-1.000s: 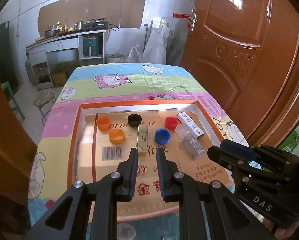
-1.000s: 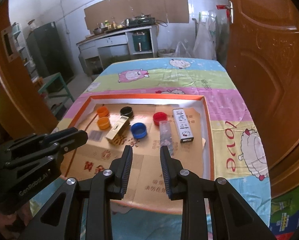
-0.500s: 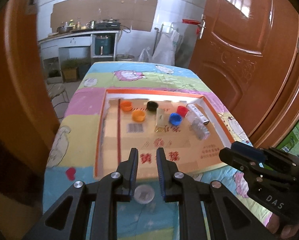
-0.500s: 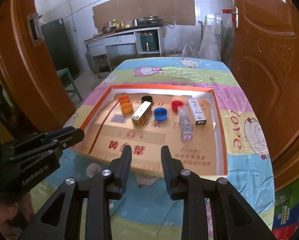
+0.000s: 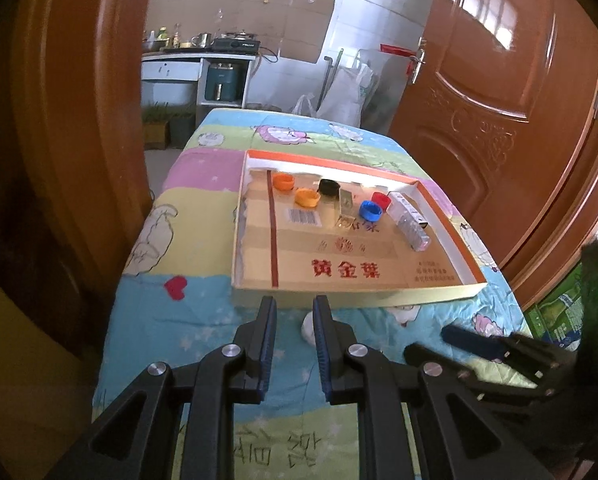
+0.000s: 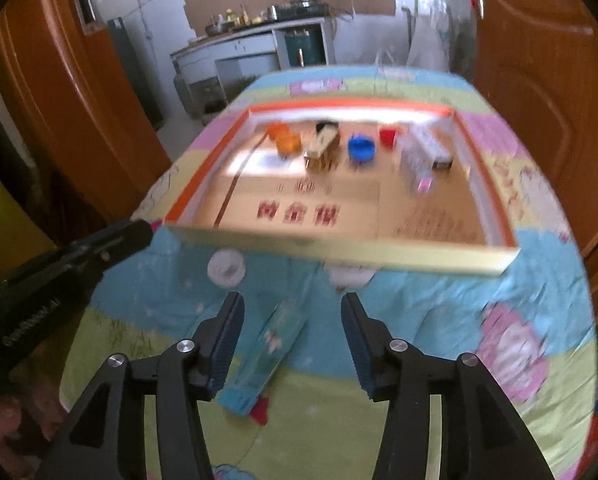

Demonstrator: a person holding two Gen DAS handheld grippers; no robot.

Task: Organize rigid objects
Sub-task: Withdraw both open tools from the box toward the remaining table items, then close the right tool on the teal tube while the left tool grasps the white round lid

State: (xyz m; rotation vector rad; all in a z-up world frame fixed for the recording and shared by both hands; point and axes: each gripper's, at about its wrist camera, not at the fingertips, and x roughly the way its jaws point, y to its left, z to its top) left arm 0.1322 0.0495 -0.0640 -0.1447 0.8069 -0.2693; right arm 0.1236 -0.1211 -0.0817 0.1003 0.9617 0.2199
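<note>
Blue box [image 6: 265, 354], long and flat, lies slantwise on the cartoon-print cloth of the worktop [image 6: 439, 320], outside the cardboard tray [image 6: 339, 250] and near its front wall. It sits between the fingers of the right hand-held gripper [image 6: 293, 344], whose jaws have just been opening and now stand well apart, with no pad touching it. The tray already holds the bottle caps, among them a blue cap [image 5: 369, 211], plus a few small boxes; a white cap [image 6: 226, 268] waits on the cloth just beside the front wall.

The step in hand looks like picking up the blue box. To do it well, turn the wrist so the pads face the box's long sides, since it now lies diagonally across the gap. Lower until the pads bracket it near the middle, then close squarely; an off-centre pinch may swing it.

The left hand-held gripper [image 5: 293, 322] hangs over the cloth with its jaws a narrow gap apart, holding nothing.
</note>
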